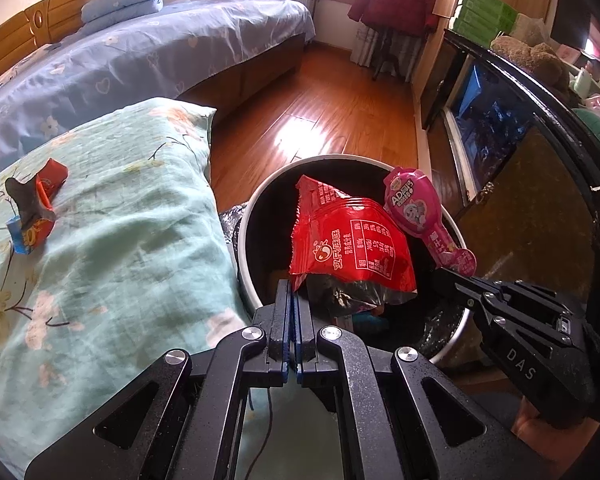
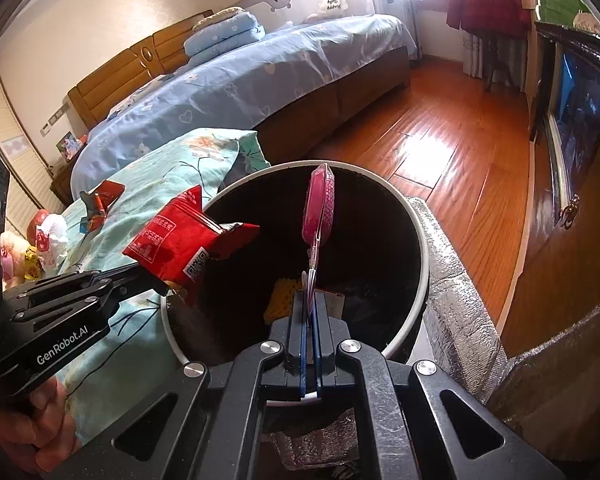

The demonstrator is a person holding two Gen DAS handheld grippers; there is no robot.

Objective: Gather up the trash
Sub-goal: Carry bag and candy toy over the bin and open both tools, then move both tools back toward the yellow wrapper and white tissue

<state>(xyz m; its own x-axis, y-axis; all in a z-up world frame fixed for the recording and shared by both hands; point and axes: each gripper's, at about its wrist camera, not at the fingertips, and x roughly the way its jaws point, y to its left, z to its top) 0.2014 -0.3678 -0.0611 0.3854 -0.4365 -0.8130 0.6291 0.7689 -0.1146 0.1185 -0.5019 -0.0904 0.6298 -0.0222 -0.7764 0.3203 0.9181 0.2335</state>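
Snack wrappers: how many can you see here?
3: a red wrapper in the left gripper, a pink wrapper in the right gripper, a crumpled wrapper on the pillow. The bin may hide more.

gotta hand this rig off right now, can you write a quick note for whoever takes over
Left gripper: shut on the red snack packet, held over the mouth of the trash bin.
Right gripper: shut on the stem end of the pink lollipop wrapper, also held over the bin.
Done: both pieces are picked up and brought to the bin; some trash already lies at the bottom.
Left: neither piece is released yet. Open both grippers to drop them. A crumpled red and blue wrapper still lies on the green floral pillow beside the bin; fetch it next.
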